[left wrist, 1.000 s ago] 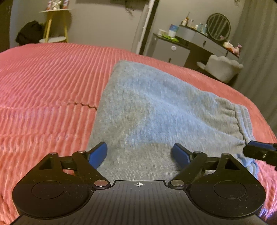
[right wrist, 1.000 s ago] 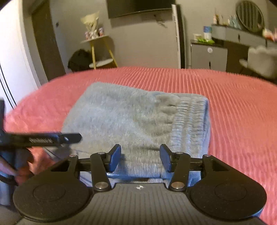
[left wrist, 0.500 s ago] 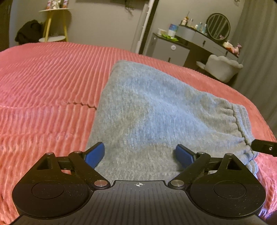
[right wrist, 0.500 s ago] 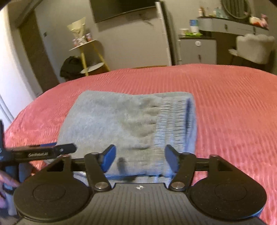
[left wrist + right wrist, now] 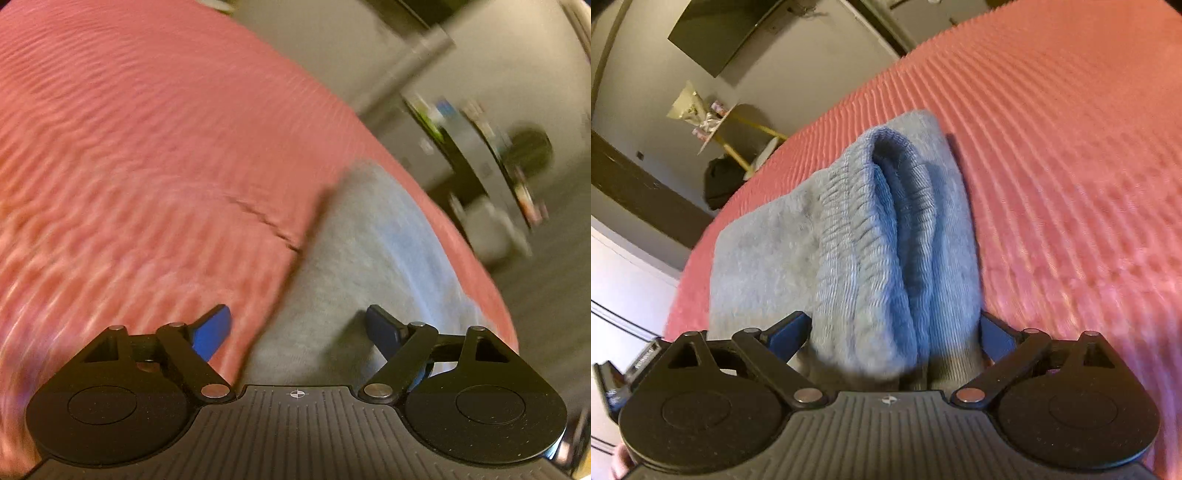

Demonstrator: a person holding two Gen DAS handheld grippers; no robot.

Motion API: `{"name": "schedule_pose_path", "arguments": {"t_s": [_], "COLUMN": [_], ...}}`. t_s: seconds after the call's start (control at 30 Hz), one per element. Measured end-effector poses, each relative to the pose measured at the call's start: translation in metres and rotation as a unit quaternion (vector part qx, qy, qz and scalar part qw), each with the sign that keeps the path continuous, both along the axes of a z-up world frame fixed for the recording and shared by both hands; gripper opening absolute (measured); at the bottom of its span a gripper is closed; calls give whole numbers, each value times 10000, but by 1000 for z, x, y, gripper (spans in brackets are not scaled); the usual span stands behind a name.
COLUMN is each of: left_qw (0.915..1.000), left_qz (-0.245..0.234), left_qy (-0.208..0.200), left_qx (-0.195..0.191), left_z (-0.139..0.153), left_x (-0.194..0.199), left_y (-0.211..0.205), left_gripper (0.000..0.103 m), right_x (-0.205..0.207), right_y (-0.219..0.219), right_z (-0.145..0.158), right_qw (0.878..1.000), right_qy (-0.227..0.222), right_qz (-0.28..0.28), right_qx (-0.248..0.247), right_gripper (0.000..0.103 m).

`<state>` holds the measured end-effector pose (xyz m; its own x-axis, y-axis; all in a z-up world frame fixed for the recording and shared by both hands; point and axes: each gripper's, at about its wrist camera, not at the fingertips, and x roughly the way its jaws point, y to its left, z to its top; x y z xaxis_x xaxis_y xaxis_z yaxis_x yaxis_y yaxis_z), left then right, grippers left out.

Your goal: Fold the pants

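Observation:
The grey-blue pants [image 5: 849, 236] lie folded on the ribbed pink bedspread [image 5: 1071, 166]. In the right wrist view the ribbed waistband end [image 5: 897, 229] bulges toward the camera, and my right gripper [image 5: 892, 332] is open with a finger on each side of that end. In the blurred, tilted left wrist view the pants [image 5: 362, 266] lie at centre right. My left gripper [image 5: 297, 326] is open over their near left edge, one finger above the bedspread [image 5: 129, 166], the other above the fabric.
A dresser with a round mirror [image 5: 528, 147] and a pale chair [image 5: 491, 229] stand beyond the bed's far right side. A yellow side table [image 5: 738, 136], a dark bag [image 5: 720, 181] and a wall television [image 5: 727, 29] lie past the bed's far left.
Both grippers have rolled, tilting the views. The right gripper has moved in so that the waistband end now lies between its open fingers. The left view is motion-blurred and has shifted left.

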<state>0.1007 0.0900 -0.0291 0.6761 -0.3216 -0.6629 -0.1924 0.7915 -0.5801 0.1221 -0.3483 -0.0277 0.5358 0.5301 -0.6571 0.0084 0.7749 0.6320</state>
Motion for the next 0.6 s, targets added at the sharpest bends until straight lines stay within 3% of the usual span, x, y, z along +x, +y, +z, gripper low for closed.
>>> {"name": "schedule_pose_path", "arguments": {"t_s": [0.03,0.13,0.23,0.3,0.37,0.4,0.5,0.57,0.6], "left_qw": [9998,9946,9876,9848,9833,9819,9801,9799,9811], "left_qz": [-187,-899,-1502,-1680,-1758,-1831,-1959,-1984,-1925], "left_qy": [-10,127,184,137,89,77,16,98,166], "left_qx": [15,-497,-427,-416,-466,-481,-309,-190,-124], "left_z": [1,-2,-10,-12,-13,-15,-18,-19,-17], "left_x": [6,31,56,66,77,83,96,103,106], "left_y": [-1,3,1,-1,-6,-9,-21,-28,-31], "left_gripper": [86,94,95,95,94,93,94,93,91], "right_x": [6,20,35,45,51,53,61,66,66], "right_y": [-2,0,-7,-13,-16,-19,-21,-14,-9], "right_z": [-1,-4,-8,-11,-15,-18,-25,-24,-23], "right_qw": [10000,9993,9977,9957,9946,9933,9901,9897,9902], "right_qy": [-17,-65,6,74,124,163,271,280,239], "right_qz": [73,311,421,446,546,588,636,695,743], "right_qx": [37,173,537,810,877,981,1224,1220,1156], "right_gripper": [98,99,98,90,74,74,75,88,89]}}
